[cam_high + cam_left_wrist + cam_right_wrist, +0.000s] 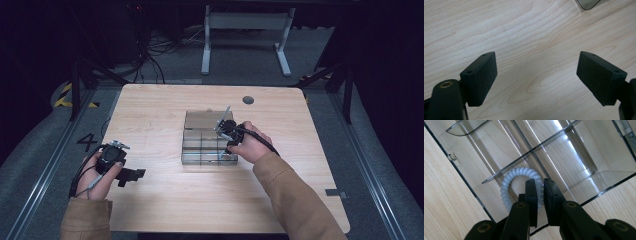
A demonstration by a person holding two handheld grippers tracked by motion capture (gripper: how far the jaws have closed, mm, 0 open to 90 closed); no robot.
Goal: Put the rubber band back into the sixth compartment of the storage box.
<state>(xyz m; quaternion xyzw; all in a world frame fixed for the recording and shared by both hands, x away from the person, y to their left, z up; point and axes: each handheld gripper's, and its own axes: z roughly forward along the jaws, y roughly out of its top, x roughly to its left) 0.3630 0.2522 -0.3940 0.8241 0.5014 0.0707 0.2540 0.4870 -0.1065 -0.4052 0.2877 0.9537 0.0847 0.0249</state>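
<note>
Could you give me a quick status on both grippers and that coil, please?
Left gripper open over bare table. Right gripper nearly shut beside white spiral coil inside clear divided organiser box; grip unclear. Divider wall close by.

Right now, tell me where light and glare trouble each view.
High view: room dark, table lit, clear box dim and small. Left gripper view: even light on wood, jaws a bit soft. Right gripper view: bright streaks of glare on the box's dividers; white coiled hair tie sharp.
</note>
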